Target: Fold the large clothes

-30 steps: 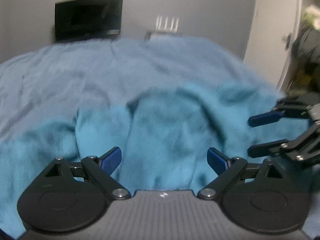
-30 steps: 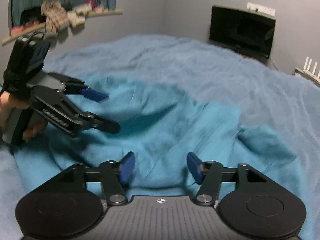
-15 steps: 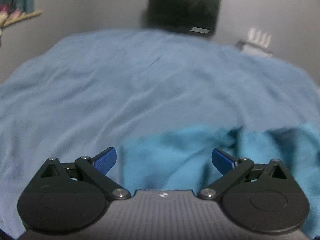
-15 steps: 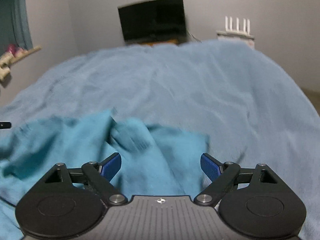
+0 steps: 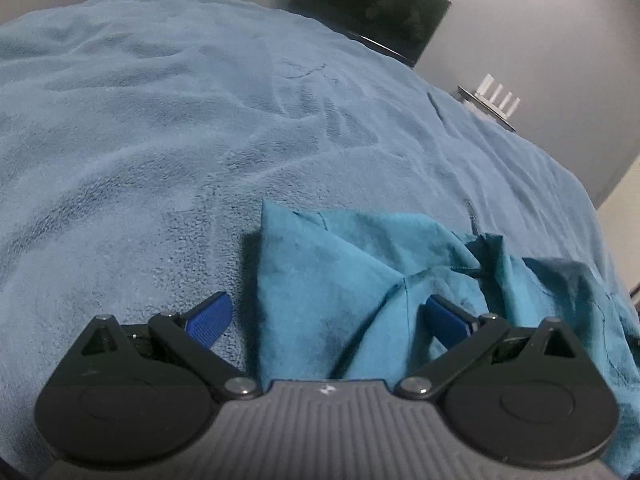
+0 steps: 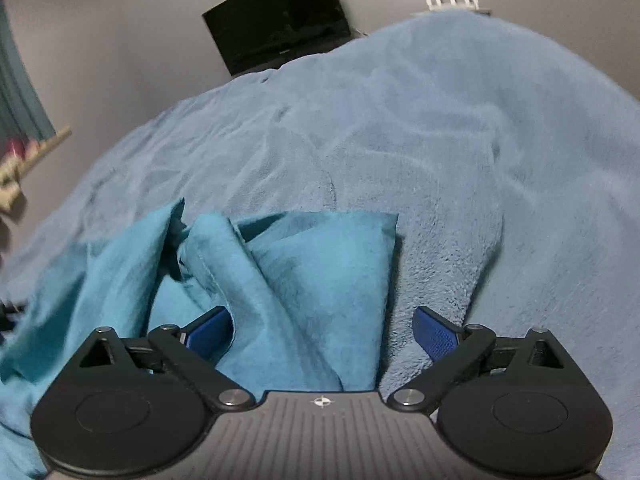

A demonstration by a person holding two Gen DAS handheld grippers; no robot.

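On the blue blanket (image 5: 160, 140) spread below the dark screen (image 6: 280, 36), the teal garment (image 5: 340, 280) lies rumpled, its two corners framed by the wide-open left gripper (image 5: 328, 316) and right gripper (image 6: 322, 330), seemingly lined up to pinch.

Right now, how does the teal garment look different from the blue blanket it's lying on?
The teal garment is a brighter, greener blue; the blanket is a duller grey-blue. The garment is bunched into deep folds with a corner standing up, while the blanket lies spread with shallow wrinkles. The garment looks smooth; the blanket looks fuzzy. Both are soft blue fabrics. The left gripper and right gripper straddle the garment, open.
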